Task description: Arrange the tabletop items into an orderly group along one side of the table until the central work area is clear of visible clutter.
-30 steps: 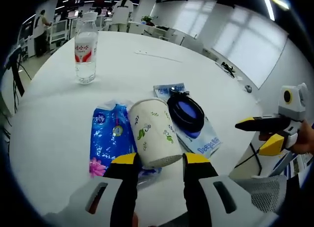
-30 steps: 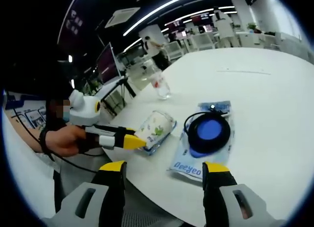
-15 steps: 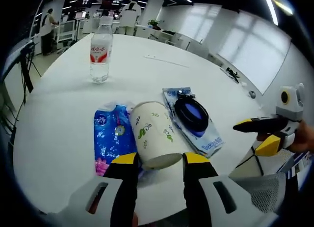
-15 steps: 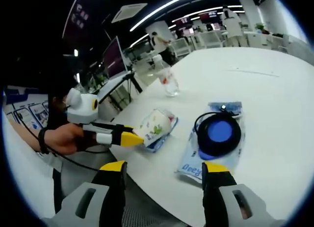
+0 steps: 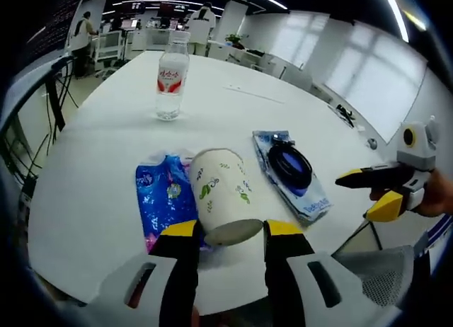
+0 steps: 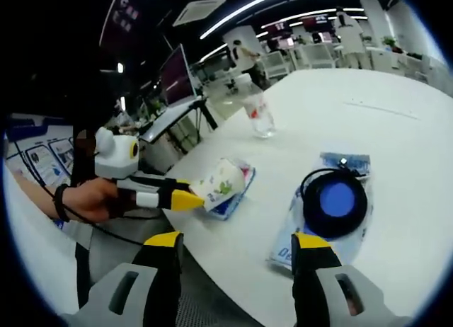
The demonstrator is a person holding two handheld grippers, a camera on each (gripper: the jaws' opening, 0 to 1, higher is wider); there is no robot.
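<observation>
Fingers (image 5: 182,231) of the left gripper (image 5: 225,231) clamp the cup (image 5: 221,192); right gripper (image 6: 237,243) spread wide, empty. Bottle (image 5: 170,80) well beyond cup: unsorted.

We see a cream paper cup (image 5: 221,199) printed with green leaves, lying on a bright blue packet (image 5: 160,203) with a pink flower. The bench (image 5: 106,150) is white. A clear bottle (image 5: 170,81) wears a red-and-white label. The round black case (image 6: 334,203) has a blue middle, on what seems a pale blue-lettered pouch (image 5: 309,203). Yellow-tipped fingers (image 5: 179,231).
</observation>
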